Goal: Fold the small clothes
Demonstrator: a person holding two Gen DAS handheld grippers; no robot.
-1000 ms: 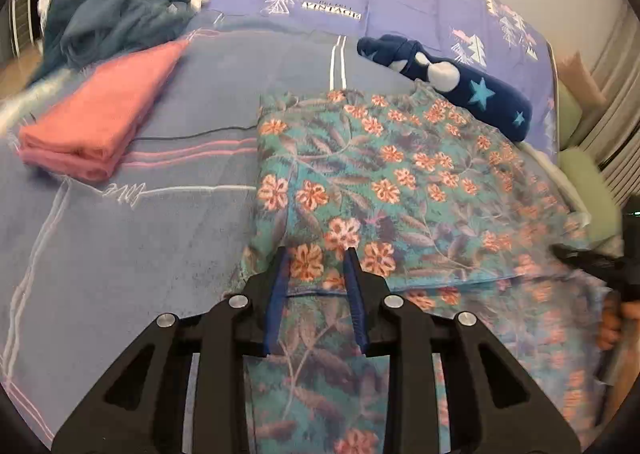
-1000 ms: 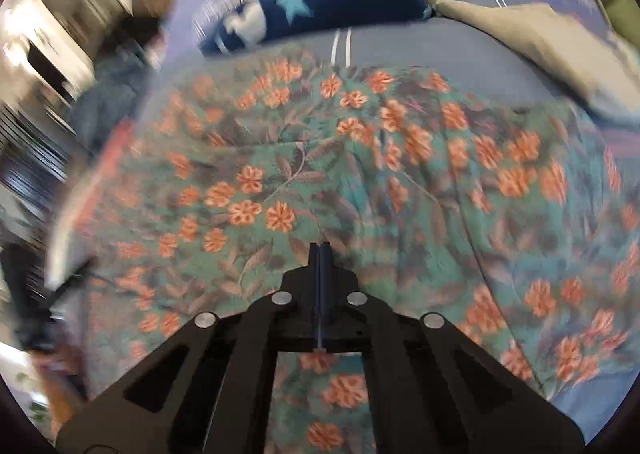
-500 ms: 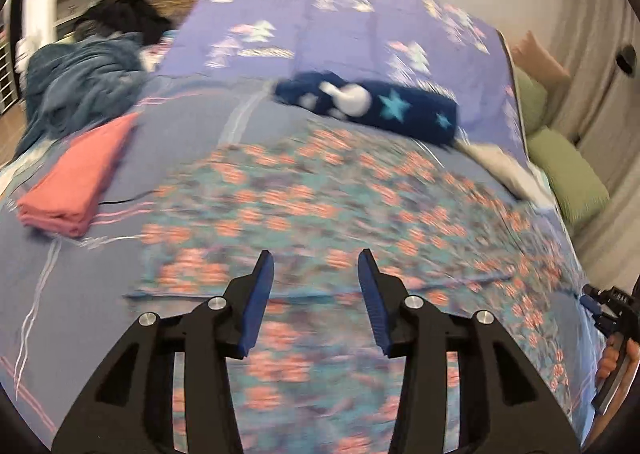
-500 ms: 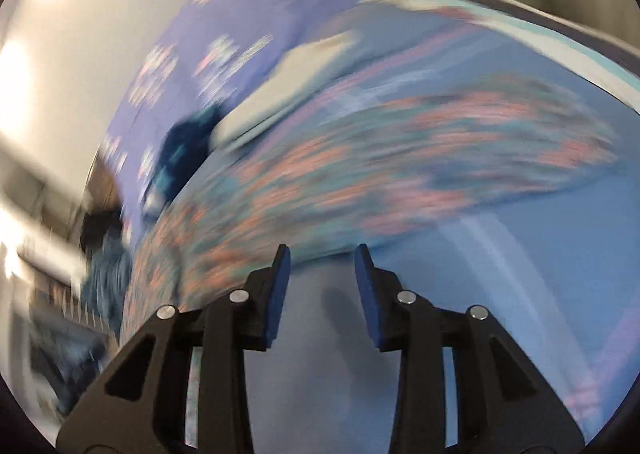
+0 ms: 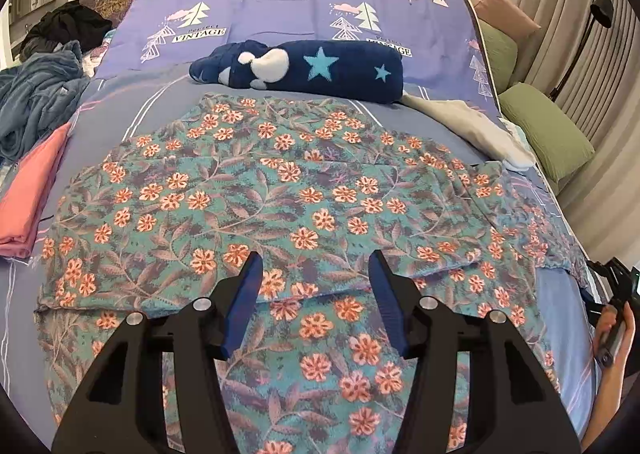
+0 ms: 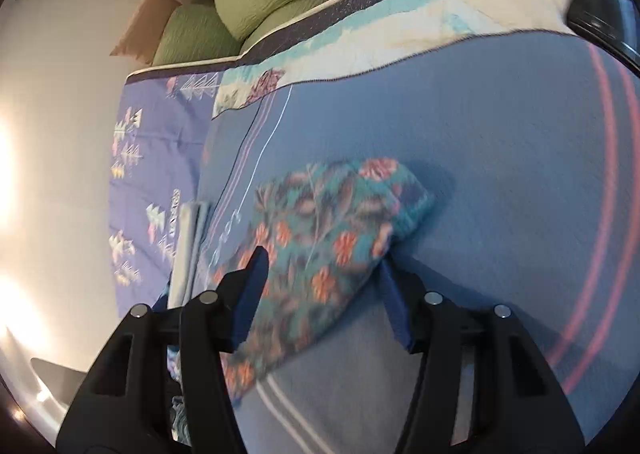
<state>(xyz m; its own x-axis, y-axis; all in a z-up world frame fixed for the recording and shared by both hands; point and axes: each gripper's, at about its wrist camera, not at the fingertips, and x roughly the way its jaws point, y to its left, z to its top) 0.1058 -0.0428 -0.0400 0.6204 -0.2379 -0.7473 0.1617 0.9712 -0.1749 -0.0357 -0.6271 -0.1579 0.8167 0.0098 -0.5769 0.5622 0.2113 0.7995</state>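
From the left wrist, our left gripper (image 5: 316, 302) hovers wide open above the teal, orange-flowered soft cloth garment (image 5: 288, 210), which lies flat on the grey-blue bedsheet (image 5: 24, 326). From the right wrist, our right gripper (image 6: 320, 294), also wide, straddles 1 garment corner (image 6: 340, 230); it looks light and limp, so we should pinch hems.

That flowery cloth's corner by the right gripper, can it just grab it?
Probably yes. The right gripper is open, and the corner of the flowery cloth already lies between its fingers, with nothing covering it.

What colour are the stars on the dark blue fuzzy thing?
Light blue stars on the navy blanket roll, clearest in the left wrist view.
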